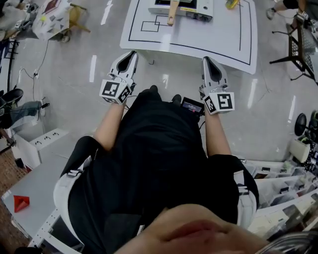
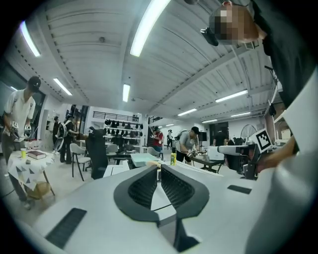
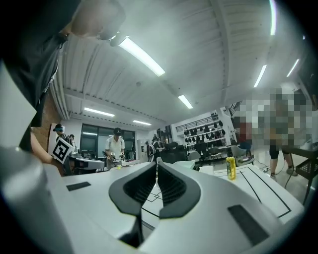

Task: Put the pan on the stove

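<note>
In the head view a white table (image 1: 223, 39) with black marked lines stands ahead of me. At its far edge sits a white appliance (image 1: 196, 10), cut off by the frame's top. A wooden handle (image 1: 172, 12) lies beside it and points toward me; what it belongs to is hidden. My left gripper (image 1: 132, 53) and right gripper (image 1: 205, 59) are held level over the floor, short of the table's near edge. Both are shut with nothing between the jaws. The left gripper (image 2: 159, 166) and right gripper (image 3: 156, 161) show shut in their own views too.
A yellow bottle (image 3: 230, 167) stands on the table, right of the appliance. A black chair (image 1: 300, 47) stands at the right, and low white shelving (image 1: 278, 188) at my lower right. A red triangle (image 1: 21, 202) lies lower left. Several people stand at other tables.
</note>
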